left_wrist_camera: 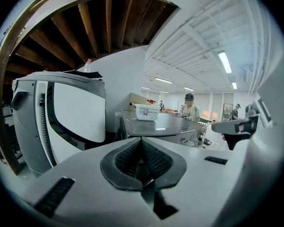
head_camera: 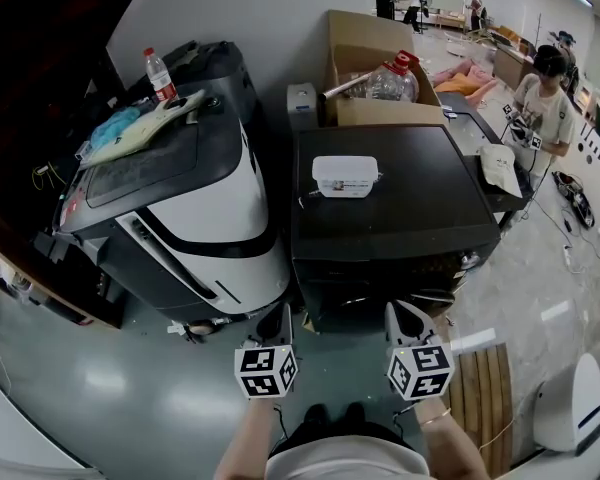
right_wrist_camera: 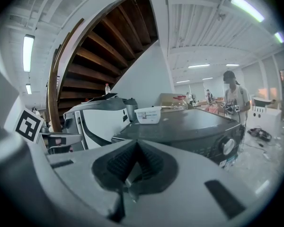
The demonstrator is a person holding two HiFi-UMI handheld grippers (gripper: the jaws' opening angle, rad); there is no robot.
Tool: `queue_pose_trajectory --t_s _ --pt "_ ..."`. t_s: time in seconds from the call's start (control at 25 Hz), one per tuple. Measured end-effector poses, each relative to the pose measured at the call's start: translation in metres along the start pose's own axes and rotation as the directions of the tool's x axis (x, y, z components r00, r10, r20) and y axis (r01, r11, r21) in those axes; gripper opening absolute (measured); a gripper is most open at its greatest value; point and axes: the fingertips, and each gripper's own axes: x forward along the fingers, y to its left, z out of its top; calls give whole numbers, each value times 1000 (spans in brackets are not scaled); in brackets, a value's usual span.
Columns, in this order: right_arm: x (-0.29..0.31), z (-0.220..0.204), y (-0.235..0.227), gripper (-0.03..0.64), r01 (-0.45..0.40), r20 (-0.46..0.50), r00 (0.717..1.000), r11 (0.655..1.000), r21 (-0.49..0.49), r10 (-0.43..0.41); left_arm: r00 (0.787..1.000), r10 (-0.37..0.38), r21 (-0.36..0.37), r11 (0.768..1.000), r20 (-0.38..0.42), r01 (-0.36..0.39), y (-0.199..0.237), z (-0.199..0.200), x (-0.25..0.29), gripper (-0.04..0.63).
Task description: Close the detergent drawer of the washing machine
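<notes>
A dark washing machine (head_camera: 380,208) stands in front of me, its top seen from above; its front panel with a round knob (right_wrist_camera: 228,145) shows in the right gripper view. I cannot make out the detergent drawer in any view. A white plastic box (head_camera: 344,176) sits on the machine's top. My left gripper (head_camera: 277,313) and right gripper (head_camera: 402,310) hang side by side just before the machine's front, apart from it. Both are shut with nothing held: the left gripper's (left_wrist_camera: 142,141) pads meet, and so do the right gripper's (right_wrist_camera: 136,144) pads.
A white and black machine (head_camera: 190,218) stands close on the left, with a water bottle (head_camera: 160,73) and cloths on top. A cardboard box (head_camera: 375,58) is behind the washer. A person (head_camera: 540,108) sits at the right. Wooden slats (head_camera: 480,388) lie on the floor at lower right.
</notes>
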Motion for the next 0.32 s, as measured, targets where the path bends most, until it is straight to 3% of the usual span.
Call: queue_pose_trajectory --t_s 0.32 --pt "3 -2 1 2 -1 -9 1000 1000 -1 1 1000 -7 3 1000 -13 7 0 -3 5 -7"
